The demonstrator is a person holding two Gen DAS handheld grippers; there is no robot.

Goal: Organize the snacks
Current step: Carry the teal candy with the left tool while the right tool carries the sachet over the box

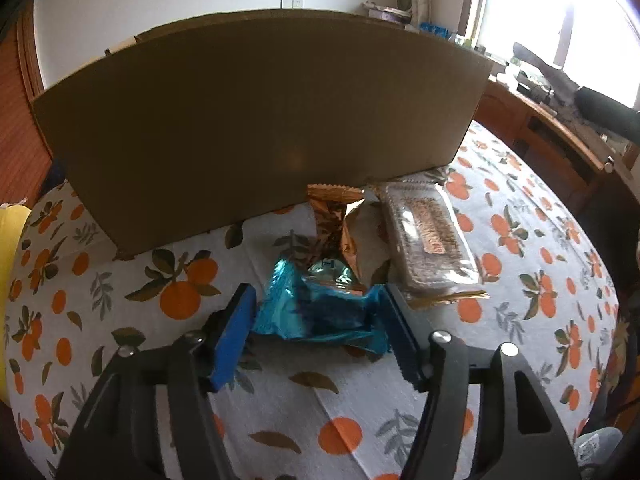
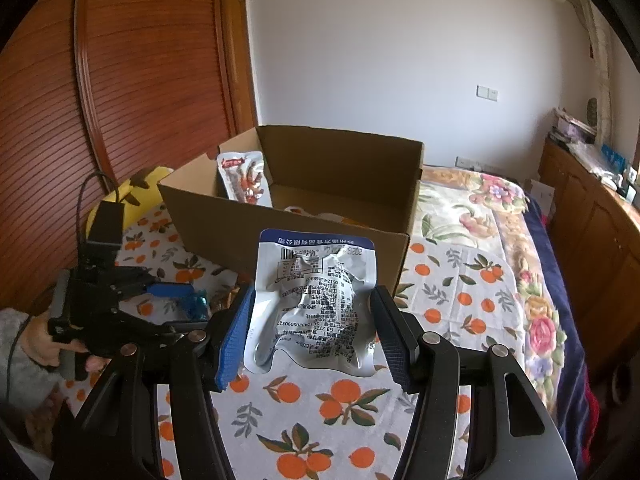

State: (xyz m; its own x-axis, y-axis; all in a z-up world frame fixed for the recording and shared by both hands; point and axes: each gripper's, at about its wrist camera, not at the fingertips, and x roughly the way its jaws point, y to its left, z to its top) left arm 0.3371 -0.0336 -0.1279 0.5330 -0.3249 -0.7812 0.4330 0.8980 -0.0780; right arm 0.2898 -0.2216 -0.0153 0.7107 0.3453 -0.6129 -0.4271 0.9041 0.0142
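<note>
Left gripper [image 1: 320, 316] tilts down, open around blue packet [image 1: 320, 312]; right gripper [image 2: 312, 320] clamps white pouch [image 2: 312, 300].

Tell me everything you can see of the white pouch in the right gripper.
The white pouch is a crinkled, glossy foil-like packet with a blue band along its top edge, its printed back side with a barcode and black text facing the camera, upside down. It stands roughly upright, clamped between the blue fingers of the right gripper, lifted above the orange-print cloth, in front of the open cardboard box.
</note>
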